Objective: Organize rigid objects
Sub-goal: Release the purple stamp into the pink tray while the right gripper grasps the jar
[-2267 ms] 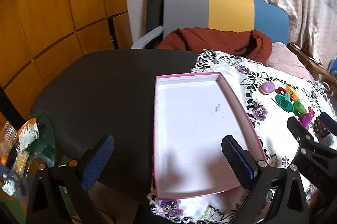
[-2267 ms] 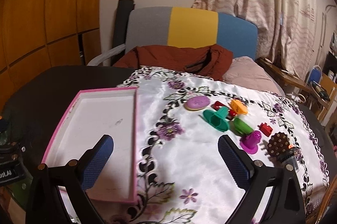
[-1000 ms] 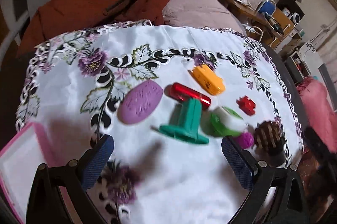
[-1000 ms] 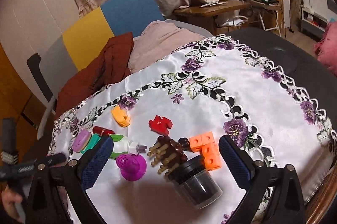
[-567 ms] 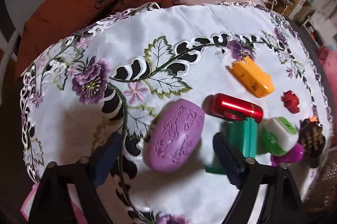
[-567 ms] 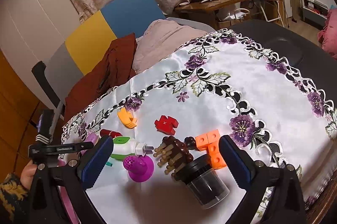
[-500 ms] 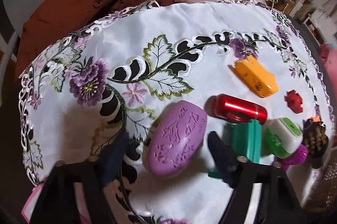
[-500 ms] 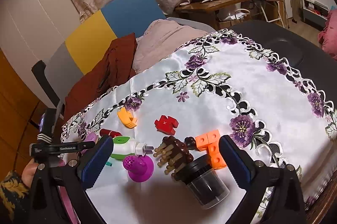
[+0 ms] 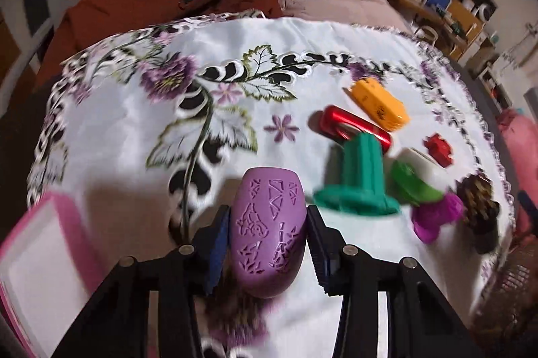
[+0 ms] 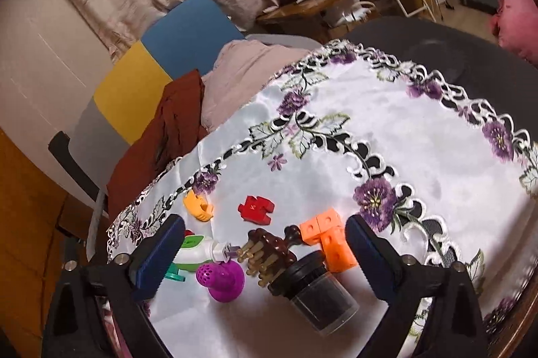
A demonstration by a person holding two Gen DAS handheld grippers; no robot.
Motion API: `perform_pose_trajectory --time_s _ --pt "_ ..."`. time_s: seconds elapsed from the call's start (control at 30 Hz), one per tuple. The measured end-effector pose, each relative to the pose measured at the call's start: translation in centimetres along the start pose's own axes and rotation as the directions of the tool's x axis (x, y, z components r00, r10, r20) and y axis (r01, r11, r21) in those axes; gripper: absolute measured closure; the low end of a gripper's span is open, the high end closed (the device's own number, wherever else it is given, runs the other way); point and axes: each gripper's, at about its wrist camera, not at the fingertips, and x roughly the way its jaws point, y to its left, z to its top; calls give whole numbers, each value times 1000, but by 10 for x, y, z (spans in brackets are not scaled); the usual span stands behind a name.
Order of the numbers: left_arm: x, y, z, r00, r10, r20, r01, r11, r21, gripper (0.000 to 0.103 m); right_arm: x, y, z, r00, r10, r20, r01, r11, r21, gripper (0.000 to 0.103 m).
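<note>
I see a dark round tabletop (image 10: 470, 55) covered over most of its surface by a white satin cloth (image 10: 420, 136) embroidered with purple flowers. On the cloth I make out an orange piece (image 9: 378, 104), a red cylinder (image 9: 353, 126) touching a green stand (image 9: 361, 178), a red puzzle-shaped block (image 10: 255, 208), orange cubes (image 10: 331, 238), a magenta perforated piece (image 10: 220, 280), a brown pegged piece (image 10: 269, 247) and a dark jar (image 10: 317, 289) on its side. A pink-rimmed tray (image 9: 40, 243) lies at the cloth's near left edge.
</note>
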Motion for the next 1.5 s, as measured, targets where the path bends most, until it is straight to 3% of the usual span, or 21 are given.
perform_pose_trajectory --time_s 0.13,0.23,0.37,0.53,0.63,0.87,1.03,1.07,1.13,1.23,1.4,1.5 --pt "-25 4 -24 999 -22 40 23 999 -33 59 -2 -6 1 1000 -5 4 4 1000 29 12" --pt "-45 7 -40 996 -33 77 37 998 -53 59 9 -12 1 998 -8 -57 12 998 67 16" --pt "-65 6 -61 993 -33 115 40 998 -55 58 27 -8 -4 985 -72 -156 78 996 30 22" --pt "-82 8 -86 990 -58 130 69 994 -79 58 37 -9 -10 968 -158 -195 162 987 5 22" --pt "-94 11 -101 988 -71 137 84 992 -94 58 53 -9 -17 942 -161 -293 165 986 -12 21" --pt "-115 20 -132 986 -59 154 76 991 -107 58 78 25 -54 871 -205 -447 105 966 -237 24" --pt "-122 28 -149 985 -57 161 79 988 -133 58 80 41 -70 860 -262 -439 95 925 -367 28" --pt "-123 30 -152 985 -57 163 80 987 -140 58 79 43 -72 862 -274 -427 97 915 -391 42" --pt "-124 33 -156 984 -58 165 83 985 -150 58 78 44 -73 861 -295 -413 110 903 -416 57" --pt "-129 41 -164 983 -46 179 78 981 -178 58 78 44 -73 861 -307 -405 114 894 -434 59" --pt "-138 65 -179 980 1 197 48 968 -246 58 84 55 -80 849 -372 -375 136 840 -526 59" --pt "-140 83 -186 980 45 196 14 958 -288 58 84 52 -79 850 -368 -377 136 845 -518 59"
